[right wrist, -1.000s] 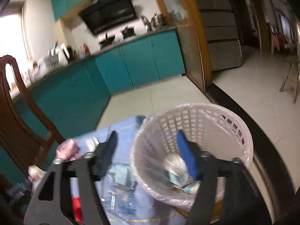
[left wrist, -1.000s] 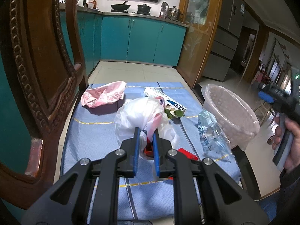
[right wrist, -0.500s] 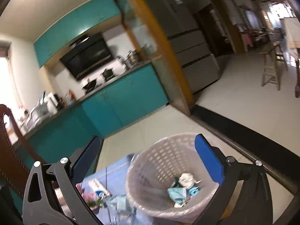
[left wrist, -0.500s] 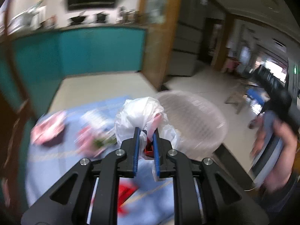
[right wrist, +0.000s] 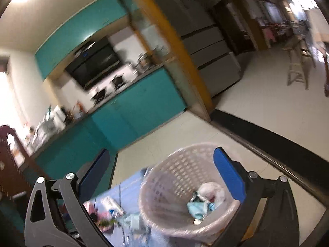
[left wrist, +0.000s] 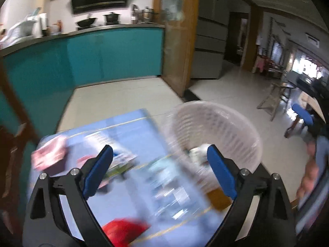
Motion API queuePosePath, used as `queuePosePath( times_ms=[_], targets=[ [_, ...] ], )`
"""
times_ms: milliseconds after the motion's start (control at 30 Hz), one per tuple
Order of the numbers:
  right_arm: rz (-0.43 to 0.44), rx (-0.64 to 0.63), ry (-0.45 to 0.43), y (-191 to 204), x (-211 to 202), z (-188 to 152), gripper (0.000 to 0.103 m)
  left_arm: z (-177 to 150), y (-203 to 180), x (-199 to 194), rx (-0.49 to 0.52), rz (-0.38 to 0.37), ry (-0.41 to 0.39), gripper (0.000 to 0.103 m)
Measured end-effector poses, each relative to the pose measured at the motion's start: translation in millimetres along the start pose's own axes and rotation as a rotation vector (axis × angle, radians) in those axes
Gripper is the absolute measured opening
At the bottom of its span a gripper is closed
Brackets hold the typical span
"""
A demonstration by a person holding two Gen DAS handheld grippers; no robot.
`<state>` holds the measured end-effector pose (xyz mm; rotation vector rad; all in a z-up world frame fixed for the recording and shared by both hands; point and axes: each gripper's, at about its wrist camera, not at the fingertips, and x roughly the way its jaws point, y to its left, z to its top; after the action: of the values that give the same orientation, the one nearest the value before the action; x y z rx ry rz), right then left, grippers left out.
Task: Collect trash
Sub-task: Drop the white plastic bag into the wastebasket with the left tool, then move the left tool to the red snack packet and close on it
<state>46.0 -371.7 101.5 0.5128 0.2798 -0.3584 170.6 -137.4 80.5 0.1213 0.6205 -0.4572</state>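
Observation:
My left gripper [left wrist: 160,170] is open and empty above the blue tablecloth [left wrist: 131,131], just left of the white plastic trash basket [left wrist: 236,131]. The crumpled white plastic bag [right wrist: 211,191] lies inside the basket [right wrist: 164,177] with other trash. On the cloth remain a pink wrapper [left wrist: 50,154], a box [left wrist: 121,162], a clear plastic wrapper [left wrist: 172,187] and a red piece [left wrist: 123,230], all blurred. My right gripper [right wrist: 162,175] is open and empty above the basket's near side.
A dark wooden chair [left wrist: 12,123] stands at the table's left. Teal kitchen cabinets [left wrist: 102,55] line the far wall. The basket stands at the table's right edge, with tiled floor [left wrist: 226,90] beyond. The other hand-held gripper [left wrist: 312,121] shows at far right.
My left gripper swung right to the basket with the white bag, then opened; the bag now lies in the basket. My right gripper rose and drew back, staying open.

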Motion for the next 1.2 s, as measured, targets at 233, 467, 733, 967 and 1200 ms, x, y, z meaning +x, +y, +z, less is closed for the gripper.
queuePosePath(
  times_ms=[233, 467, 733, 967, 1200],
  targets=[
    [0.099, -0.315, 0.171, 84.6, 7.8, -46.7, 0.099, -56.8, 90.1, -72.3, -0.133, 0.138, -0.033, 0.096],
    [0.131, -0.495, 0.361, 132.4, 3.8, -118.3, 0.099, -95.3, 116.0, -66.9, -0.221, 0.102, 0.114, 0.096],
    [0.109, -0.536, 0.398, 135.6, 4.7, -136.6, 0.099, -105.4, 100.4, -52.6, -0.175, 0.041, 0.194, 0.096],
    [0.107, -0.516, 0.399, 128.8, 5.6, -130.2, 0.099, -111.5, 81.2, -38.3, -0.108, 0.01, 0.256, 0.096],
    [0.102, -0.519, 0.396, 124.8, 5.6, -127.1, 0.099, -113.0, 57.4, -9.8, 0.046, 0.02, 0.298, 0.096]
  ],
)
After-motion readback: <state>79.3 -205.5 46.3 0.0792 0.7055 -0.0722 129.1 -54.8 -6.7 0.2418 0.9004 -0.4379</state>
